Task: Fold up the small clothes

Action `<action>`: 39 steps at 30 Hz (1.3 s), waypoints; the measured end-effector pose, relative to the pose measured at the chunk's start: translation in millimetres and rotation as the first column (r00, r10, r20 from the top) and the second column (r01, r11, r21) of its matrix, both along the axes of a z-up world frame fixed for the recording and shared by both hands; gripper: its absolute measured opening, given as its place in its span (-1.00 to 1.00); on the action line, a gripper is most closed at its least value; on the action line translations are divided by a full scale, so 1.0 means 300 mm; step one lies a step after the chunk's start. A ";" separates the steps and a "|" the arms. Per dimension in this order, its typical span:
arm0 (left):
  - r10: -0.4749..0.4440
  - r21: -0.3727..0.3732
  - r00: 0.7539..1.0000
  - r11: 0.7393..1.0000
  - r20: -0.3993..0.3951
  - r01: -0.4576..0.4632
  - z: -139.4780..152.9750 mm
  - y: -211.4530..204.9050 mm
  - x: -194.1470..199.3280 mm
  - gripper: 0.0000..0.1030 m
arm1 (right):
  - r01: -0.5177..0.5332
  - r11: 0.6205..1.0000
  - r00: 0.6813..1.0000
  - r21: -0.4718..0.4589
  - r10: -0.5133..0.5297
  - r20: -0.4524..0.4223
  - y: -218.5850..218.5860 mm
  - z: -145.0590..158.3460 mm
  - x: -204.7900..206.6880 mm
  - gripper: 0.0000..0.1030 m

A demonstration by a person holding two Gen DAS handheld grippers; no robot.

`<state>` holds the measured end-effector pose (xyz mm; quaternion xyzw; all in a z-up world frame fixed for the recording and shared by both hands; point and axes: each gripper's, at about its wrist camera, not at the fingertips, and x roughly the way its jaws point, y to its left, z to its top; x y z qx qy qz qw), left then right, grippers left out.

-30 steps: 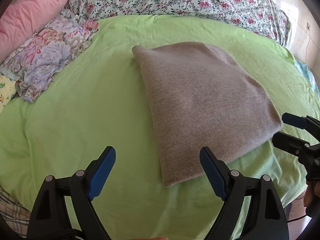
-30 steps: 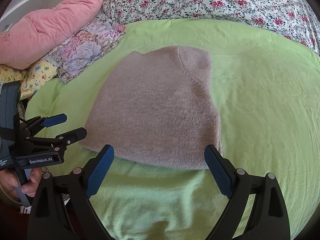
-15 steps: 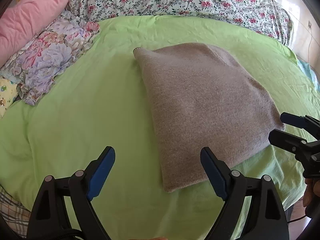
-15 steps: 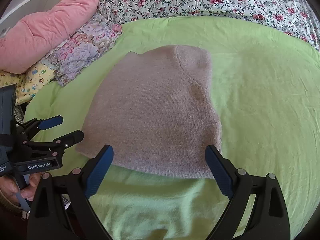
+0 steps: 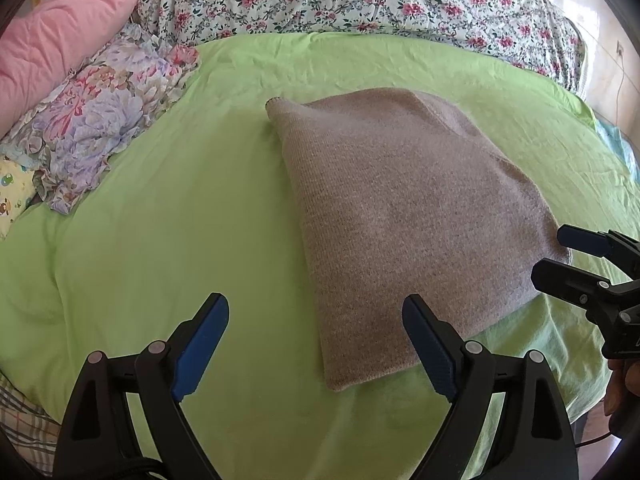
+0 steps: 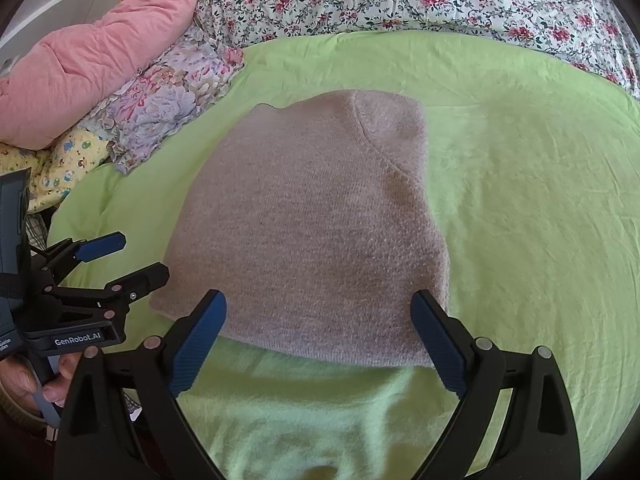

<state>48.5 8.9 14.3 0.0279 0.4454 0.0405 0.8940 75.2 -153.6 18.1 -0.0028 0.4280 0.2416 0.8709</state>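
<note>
Little changes over last second: we ease both claws slightly nearer, grey knit garment [image 6: 312, 228] unmoved on green sheet [image 6: 520, 200] of bed. Fold looks done, or one more due. Left claw [image 5: 316, 340] spread wide, empty, at near-left corner; right claw [image 6: 320, 336] spread wide, empty, over near edge. Count: one garment, two claws, one pink quilt [image 6: 88, 68].

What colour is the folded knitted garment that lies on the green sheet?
The folded knitted garment is a plain greyish brown, without pattern. It shows best in the right wrist view.
</note>
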 end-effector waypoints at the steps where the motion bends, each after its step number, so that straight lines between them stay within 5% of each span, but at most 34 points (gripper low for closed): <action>1: -0.001 -0.001 1.000 1.000 0.000 0.001 0.000 0.001 0.002 0.73 | -0.001 1.000 1.000 0.000 0.001 0.000 0.000 0.000 0.000 0.82; 39: -0.006 -0.010 1.000 1.000 0.007 0.006 0.007 -0.004 -0.003 0.76 | 0.002 1.000 1.000 0.007 -0.002 0.005 0.026 0.013 -0.008 0.83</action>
